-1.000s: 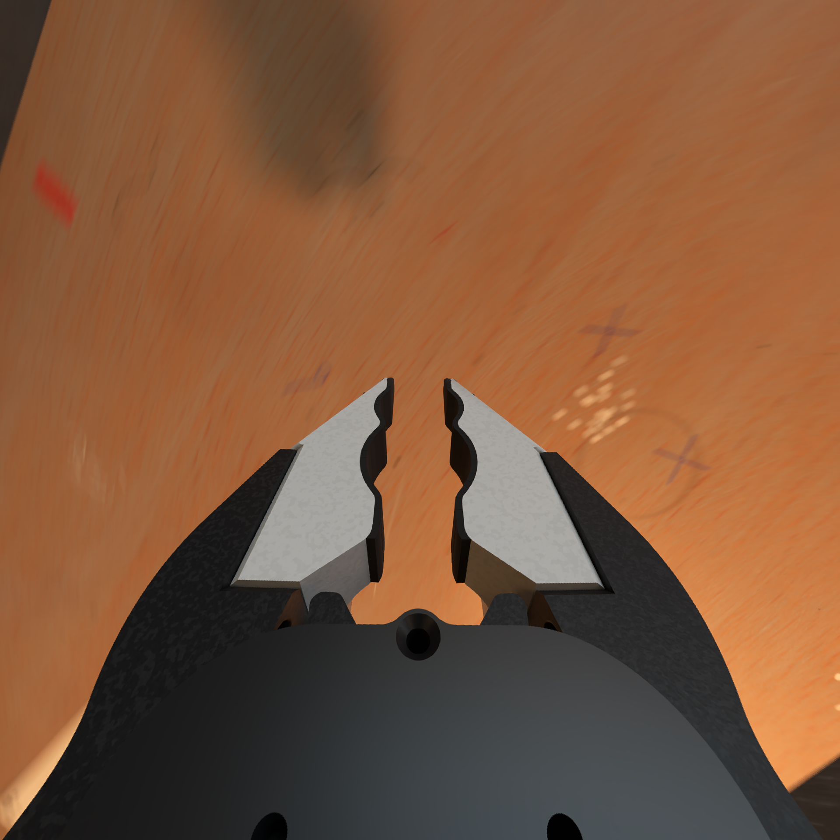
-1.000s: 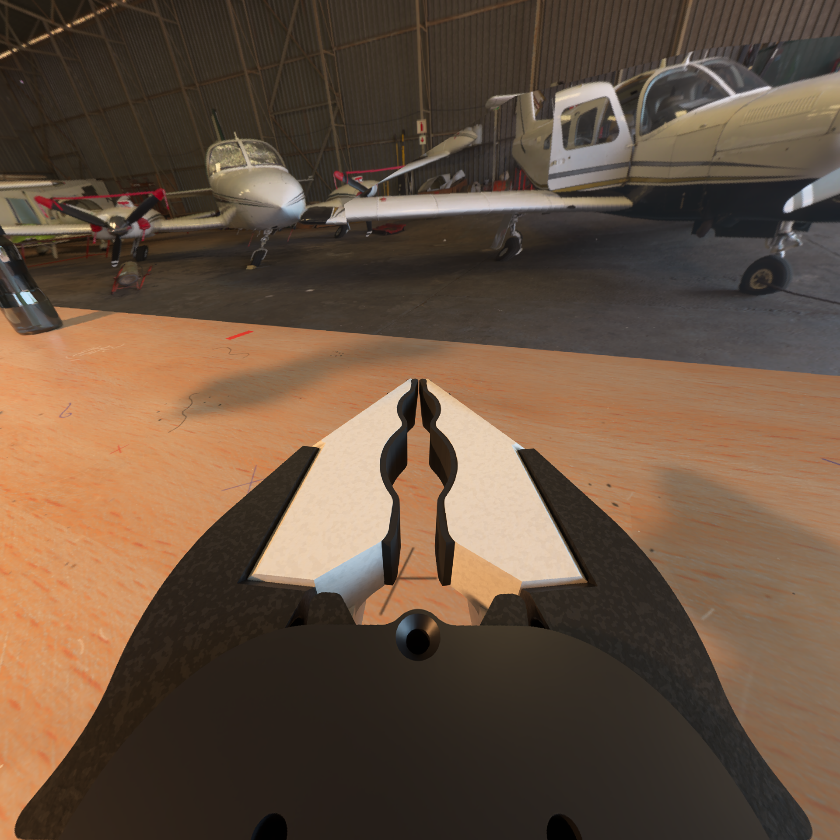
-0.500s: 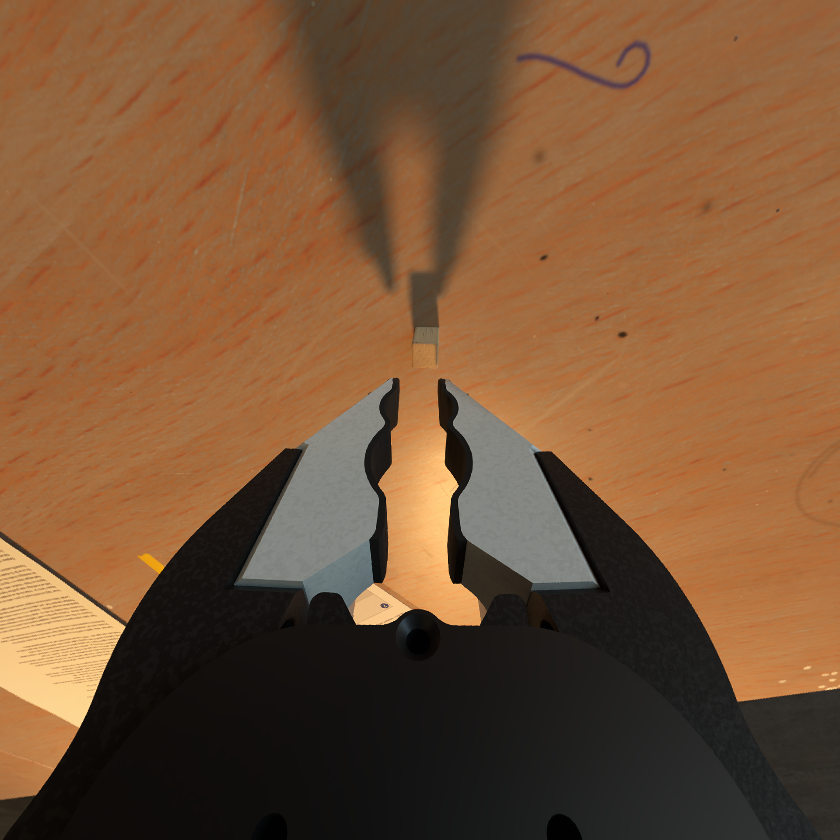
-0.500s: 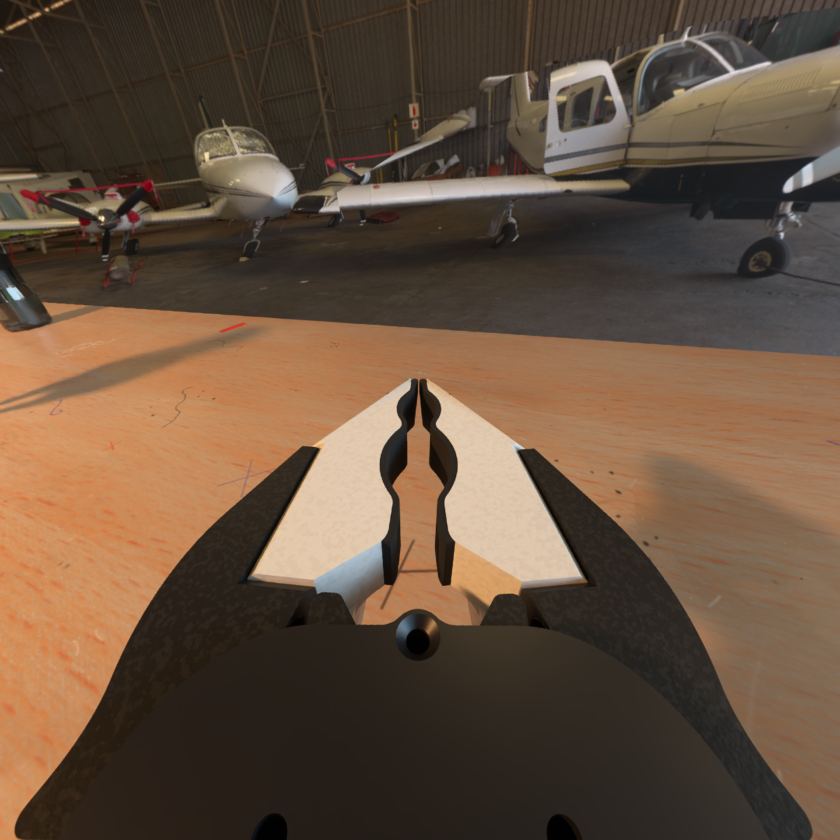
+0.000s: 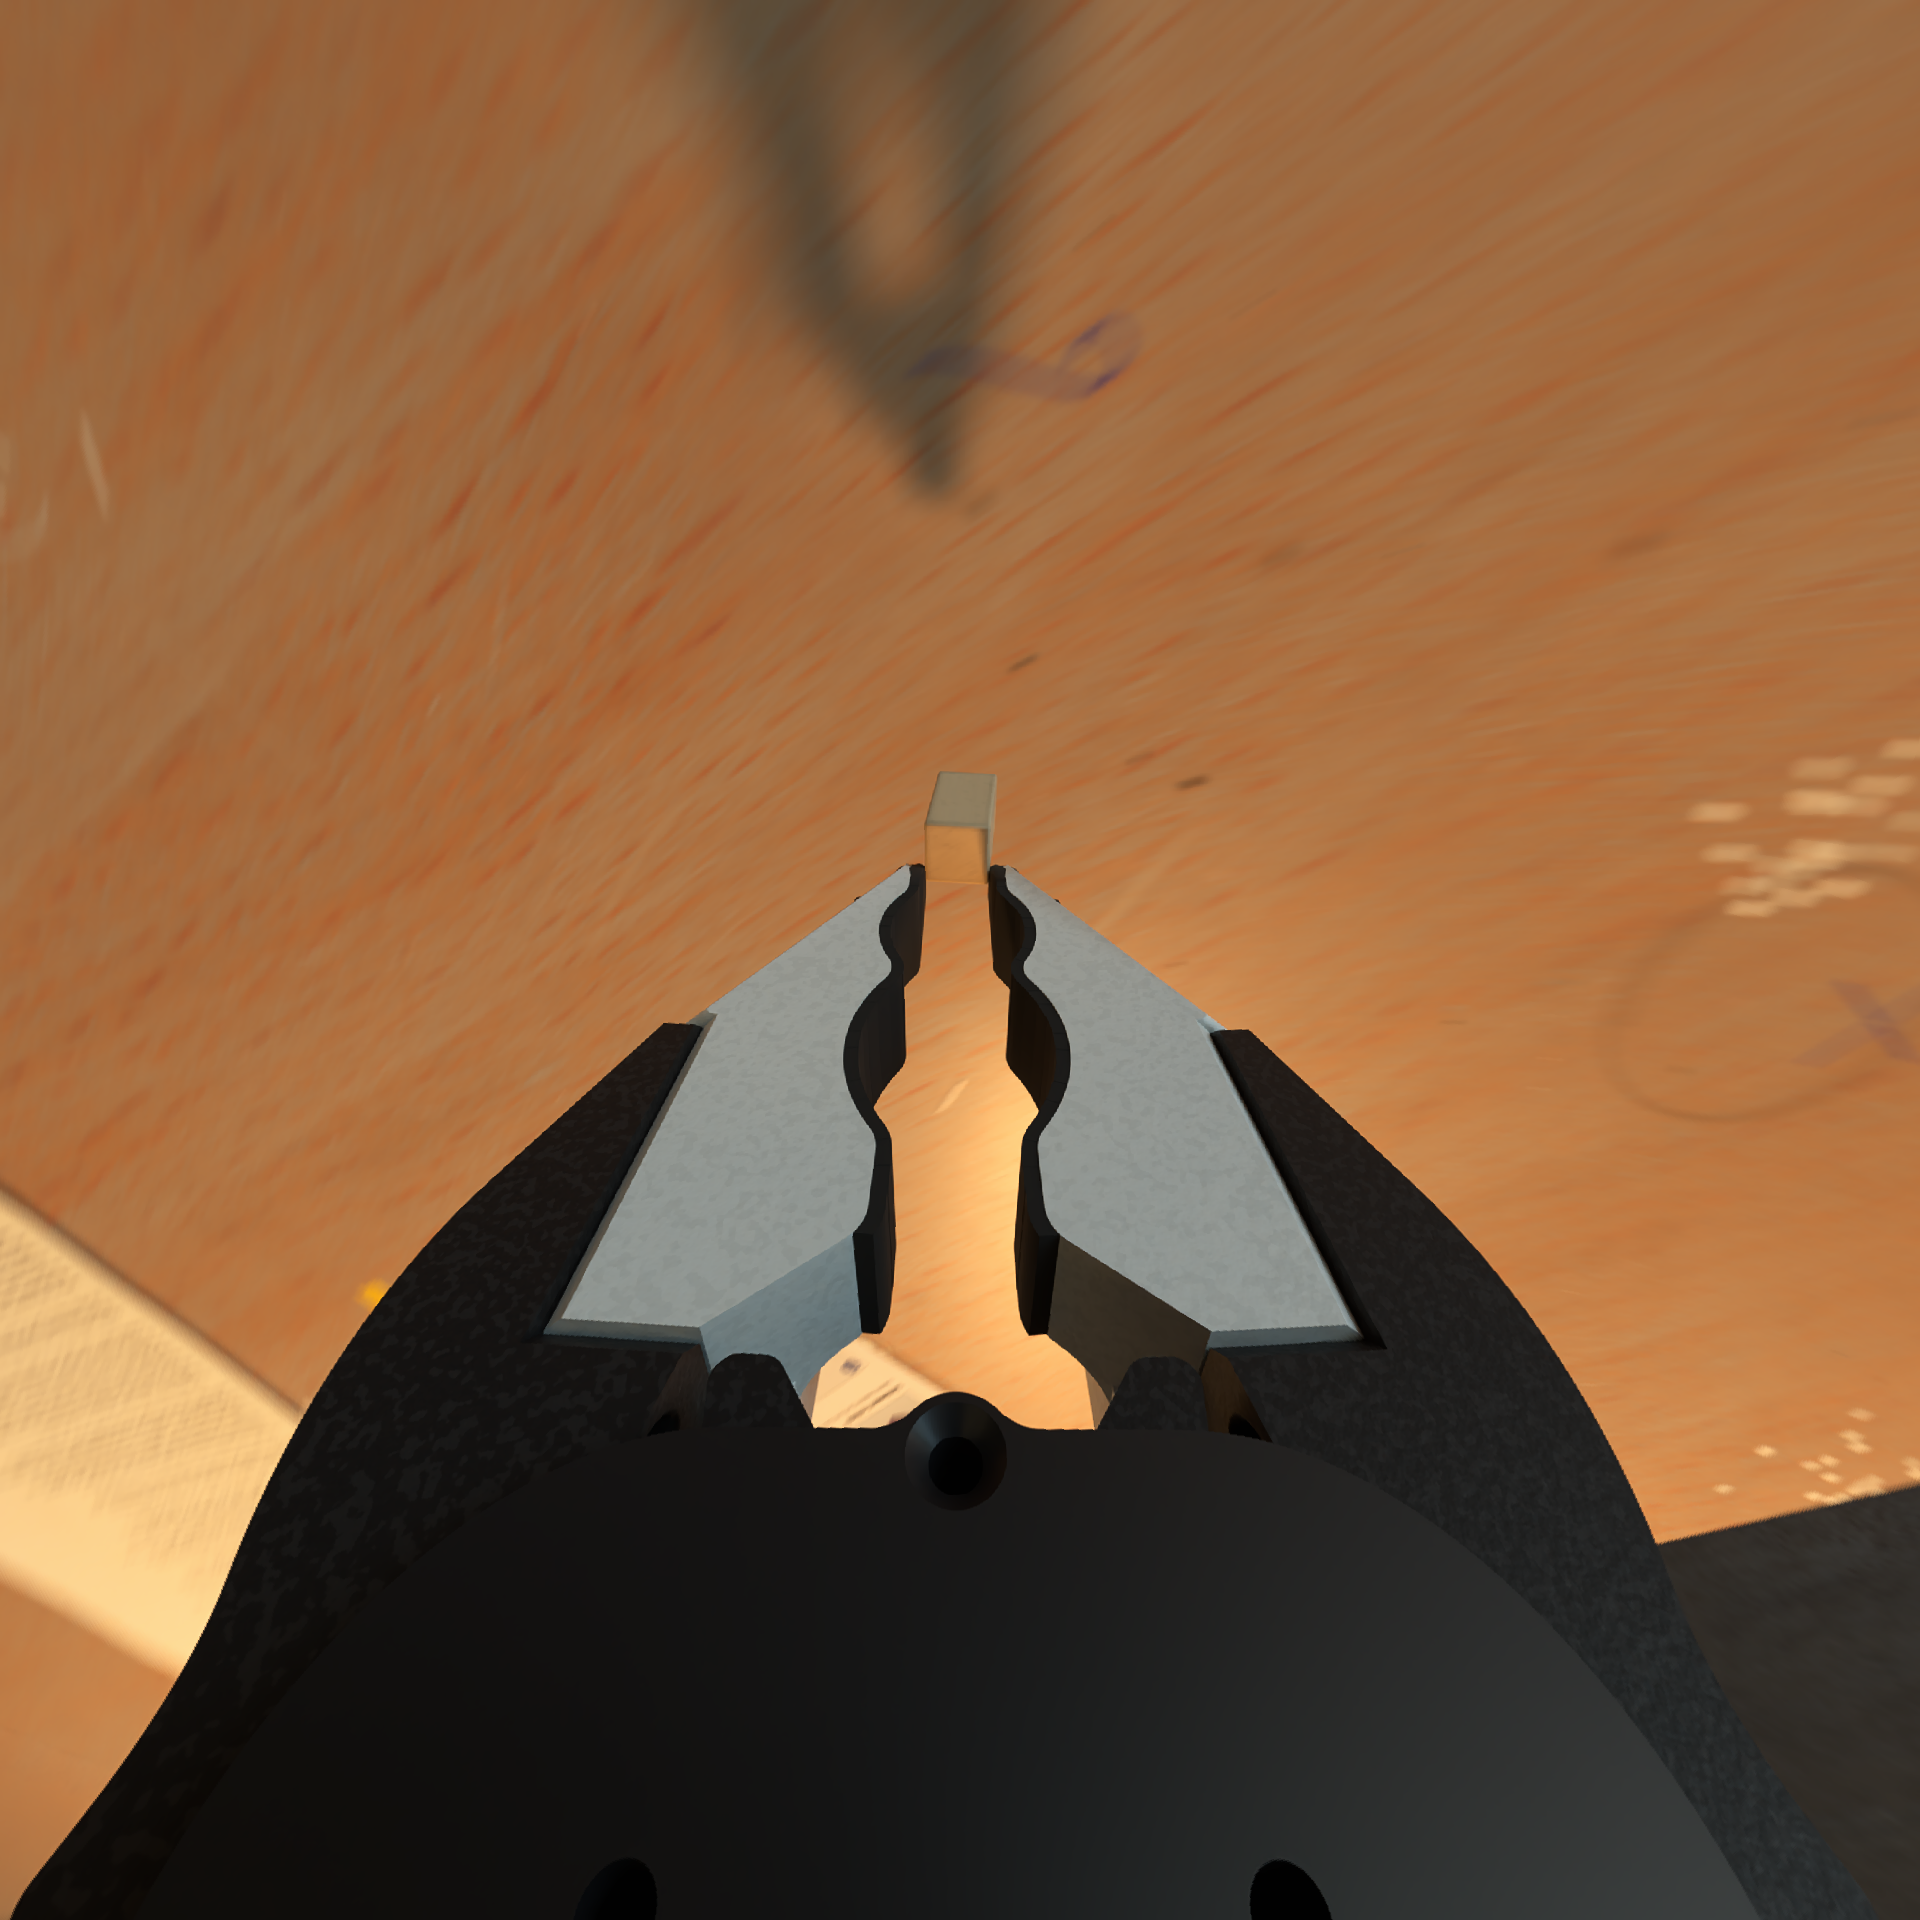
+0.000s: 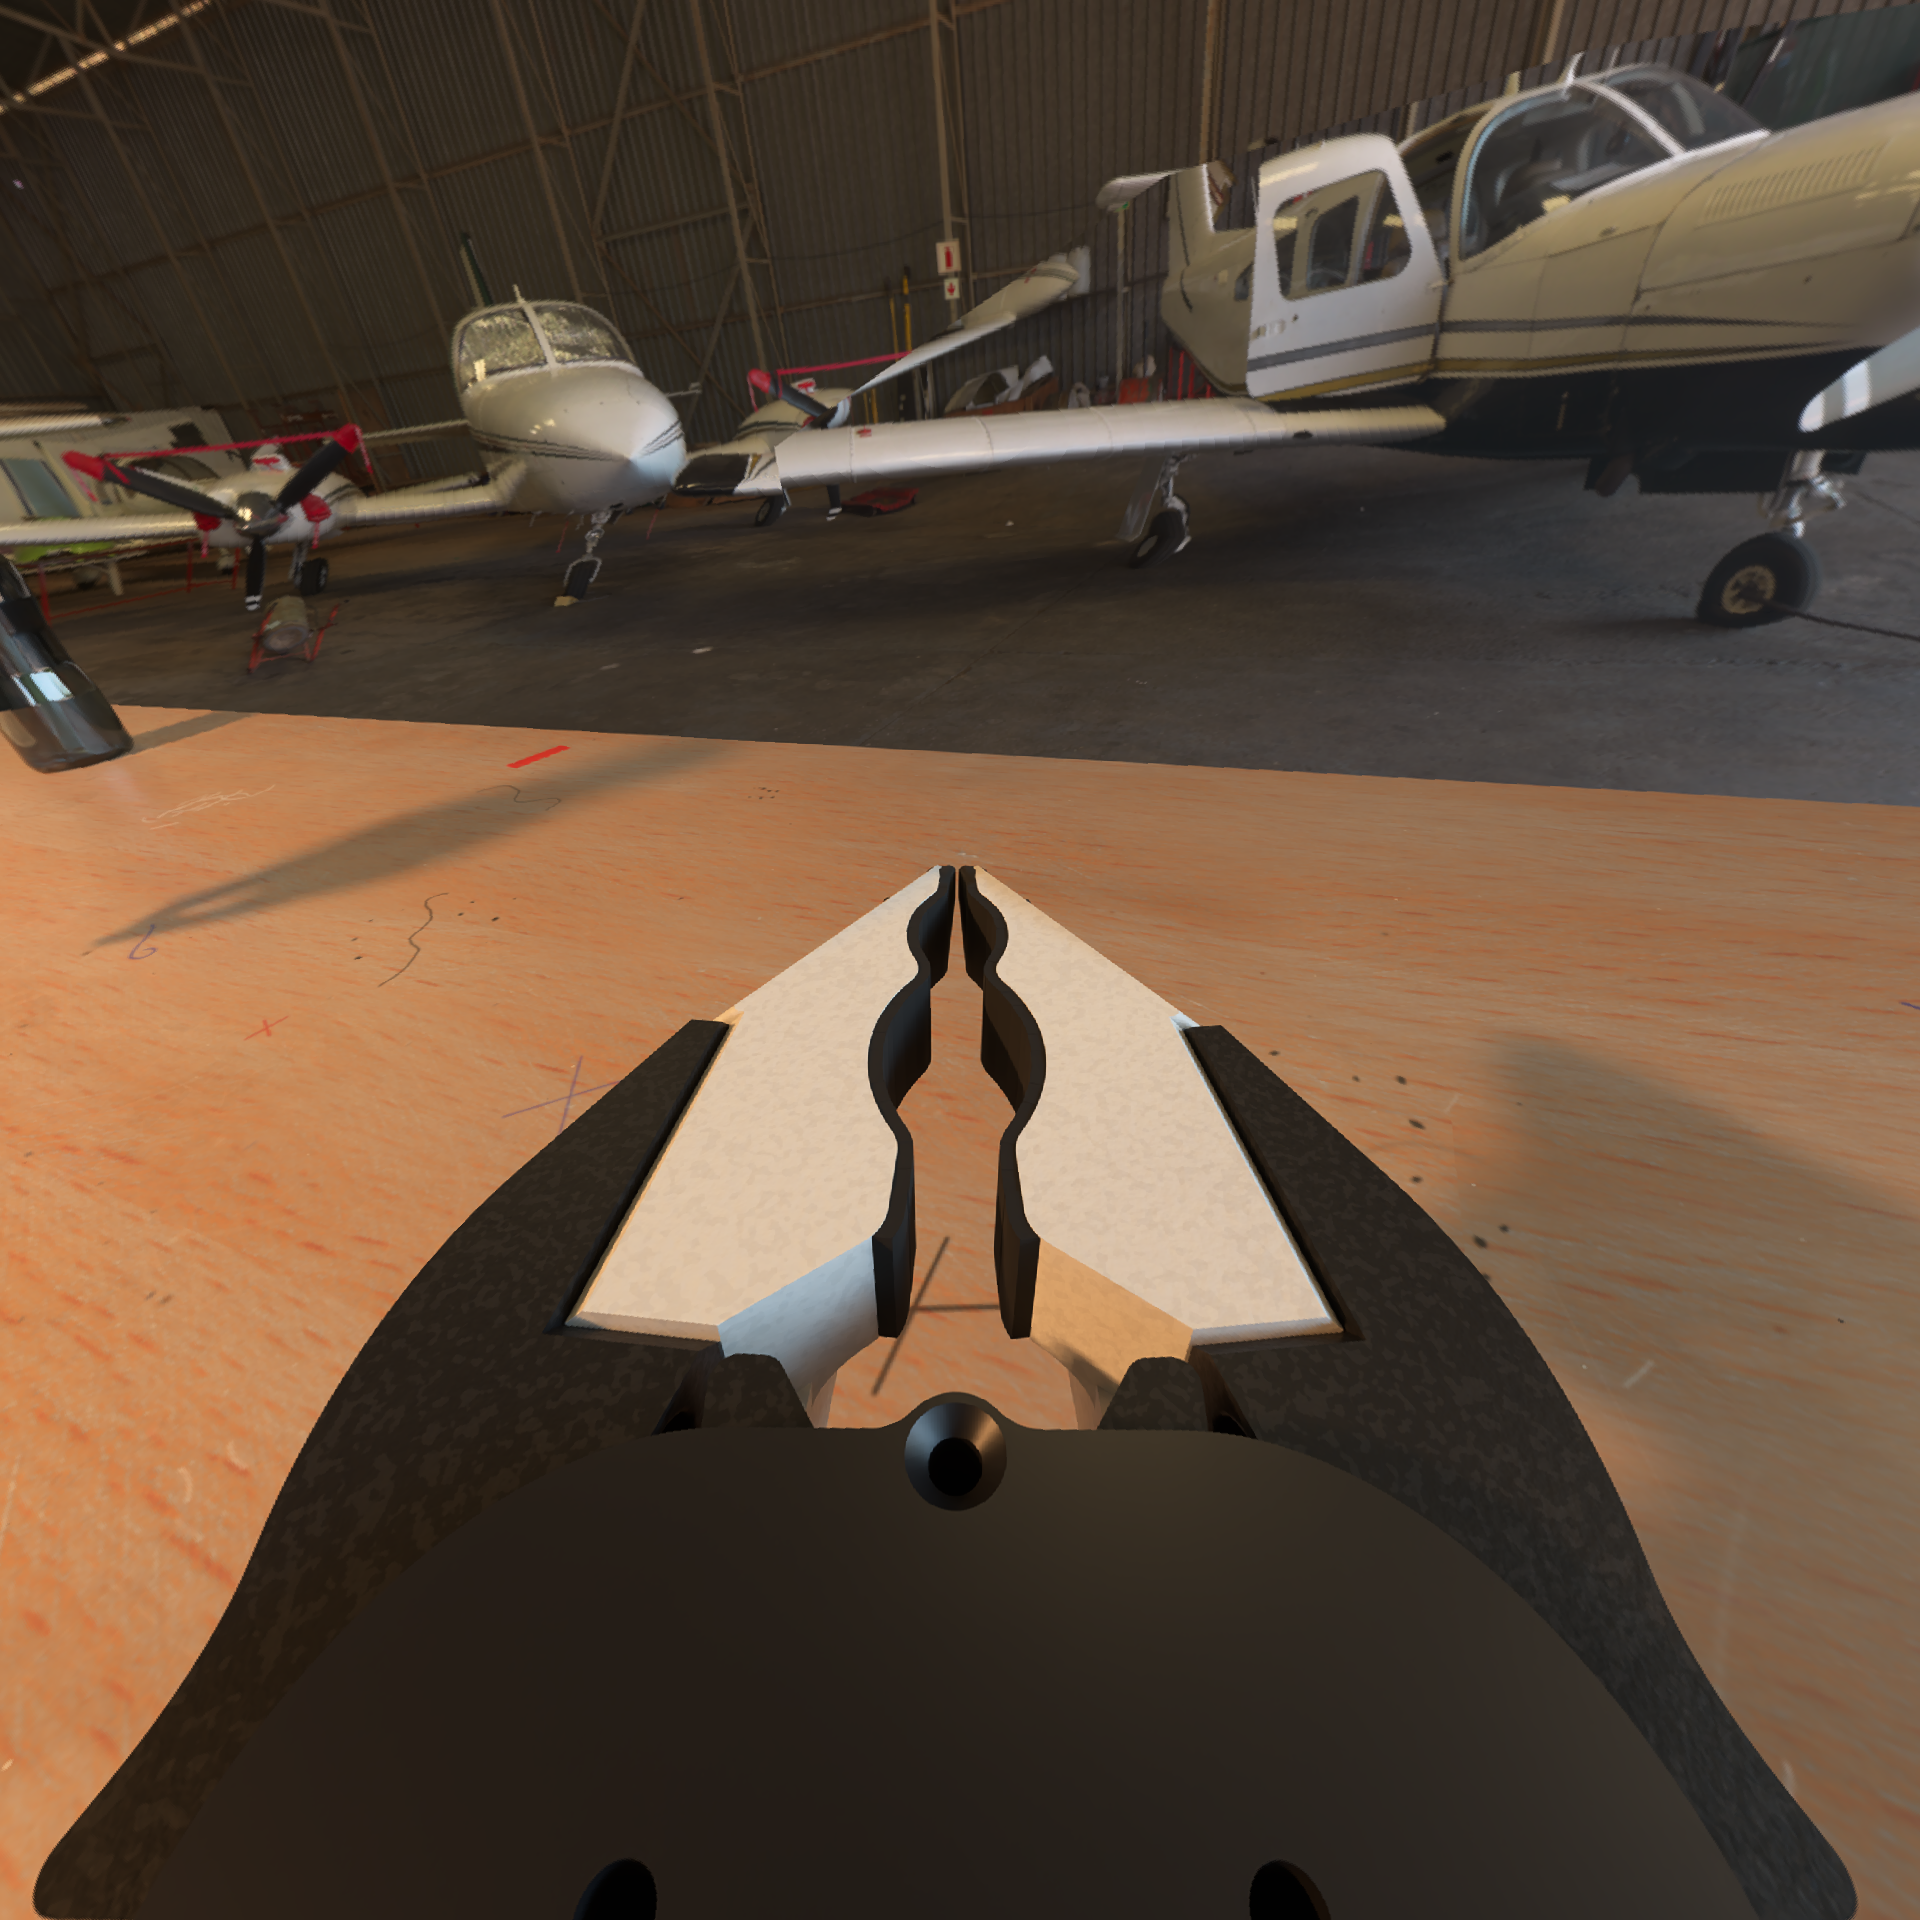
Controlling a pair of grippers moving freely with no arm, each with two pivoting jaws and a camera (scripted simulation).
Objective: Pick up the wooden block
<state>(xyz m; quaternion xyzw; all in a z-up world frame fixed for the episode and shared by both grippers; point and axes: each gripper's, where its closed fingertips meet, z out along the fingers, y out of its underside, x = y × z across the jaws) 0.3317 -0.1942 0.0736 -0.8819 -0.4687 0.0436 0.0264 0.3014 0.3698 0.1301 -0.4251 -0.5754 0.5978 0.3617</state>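
Observation:
The wooden block [image 5: 958, 831] is a small pale cube pinched between the tips of my left gripper [image 5: 956, 878]. The jaws stand narrowly apart, closed on its two sides. The block looks sharp while the orange wooden table [image 5: 416, 623] below is blurred, and the gripper's shadow [image 5: 883, 260] lies far off on the table. My right gripper [image 6: 956, 878] is shut and empty, low over the table [image 6: 312, 1143], pointing at its far edge. The block does not show in the right wrist view.
A white printed sheet [image 5: 104, 1403] lies on the table at lower left. The table edge [image 5: 1787, 1538] runs at lower right. A dark shiny object [image 6: 52, 707] shows at the left edge of the right wrist view. Parked planes [image 6: 561, 416] stand beyond the table.
My left gripper has moved onto the block and closed on it. The block now stays at the tips while the table blurs and the shadow draws away. The right gripper has barely moved.

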